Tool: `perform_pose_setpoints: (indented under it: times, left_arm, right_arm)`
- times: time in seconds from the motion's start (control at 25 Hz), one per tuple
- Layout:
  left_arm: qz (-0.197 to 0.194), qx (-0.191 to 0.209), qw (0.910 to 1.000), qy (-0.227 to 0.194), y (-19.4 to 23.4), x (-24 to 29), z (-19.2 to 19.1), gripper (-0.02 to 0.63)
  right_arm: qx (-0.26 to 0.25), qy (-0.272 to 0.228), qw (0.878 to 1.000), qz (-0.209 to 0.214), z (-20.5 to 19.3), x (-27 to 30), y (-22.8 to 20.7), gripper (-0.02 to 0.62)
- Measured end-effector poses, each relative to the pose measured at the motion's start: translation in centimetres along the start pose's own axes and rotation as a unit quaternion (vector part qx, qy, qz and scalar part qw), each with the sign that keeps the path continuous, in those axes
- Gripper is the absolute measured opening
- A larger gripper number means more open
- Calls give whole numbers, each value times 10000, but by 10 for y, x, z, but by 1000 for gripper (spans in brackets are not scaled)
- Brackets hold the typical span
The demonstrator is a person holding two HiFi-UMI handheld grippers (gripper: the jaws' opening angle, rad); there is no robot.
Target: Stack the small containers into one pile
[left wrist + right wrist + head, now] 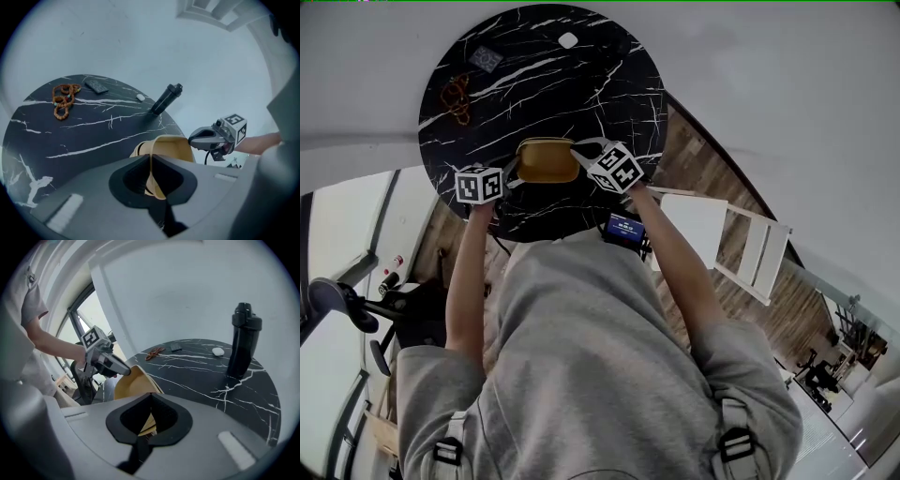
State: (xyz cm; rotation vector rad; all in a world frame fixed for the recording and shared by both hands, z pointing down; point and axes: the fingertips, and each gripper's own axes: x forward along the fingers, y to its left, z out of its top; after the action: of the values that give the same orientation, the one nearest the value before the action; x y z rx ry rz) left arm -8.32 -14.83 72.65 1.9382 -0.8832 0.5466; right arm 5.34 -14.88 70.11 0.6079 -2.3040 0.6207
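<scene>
At the far left of the dark marbled desk (534, 84) lies a string of brown beads (455, 94), well apart from our work. Nearer us, at the desk's near edge, our left claw (151, 174) is pinched on the thin left wall of the yellow container (546, 159), with the rim standing up between its pads. The container sits between our two hands. In the left claw's view a second pale rim seems to show just behind the first, so there may be more than one nested here, though we cannot be sure. On its right side our right claw (150, 420) is likewise pressed together on the opposite wall, with the yellow edge caught between the pads. We judge the container light and thin-walled, probably plastic: somewhat springy, smooth enough to slip, and likely to flex or tilt if we squeeze hard or pull unevenly. The rim is the sensible place to take hold, as now, with one claw on each side to keep it level. Far right stands a tall black bottle (243, 341), well clear.
</scene>
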Motion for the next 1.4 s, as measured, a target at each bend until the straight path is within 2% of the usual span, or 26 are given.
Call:
perform_pose_setpoints:
  times: [0.12,0.2,0.32,0.36,0.44,0.56,0.72,0.92,1.12,1.28,1.4]
  left_arm:
    - [175,7,9996,239,5,6,-4,14]
    - [277,-68,9992,270,10,9,-6,15]
    - [377,52,9991,203,9,7,-4,21]
    - [428,126,9988,194,10,6,-4,26]
    - [503,184,9983,224,16,6,-8,38]
    - [536,70,9981,288,24,8,-16,52]
    - [479,49,9986,216,23,9,-14,66]
    - [541,181,9983,99,22,-2,-11,72]
    - [512,36,9984,245,22,7,-29,80]
    - [808,453,9957,72,18,2,-24,57]
    - [816,346,9960,58,18,2,-30,54]
  right_arm:
    - [-583,358,9976,-59,-4,11,12,12]
    - [-797,493,9955,-117,-7,18,16,23]
    - [-842,257,9959,-232,-1,15,15,57]
    - [-834,120,9960,-309,2,12,13,80]
    - [-783,-20,9958,-478,1,8,6,86]
    - [-581,230,9965,-551,-17,12,-2,85]
    - [-271,511,9972,-465,-33,19,-9,91]
    - [36,400,9990,-186,-31,15,-6,124]
    - [49,627,9979,-169,-45,20,-4,129]
    - [-101,520,9984,-215,-36,15,-1,138]
    - [-66,585,9979,-254,-44,12,-4,132]
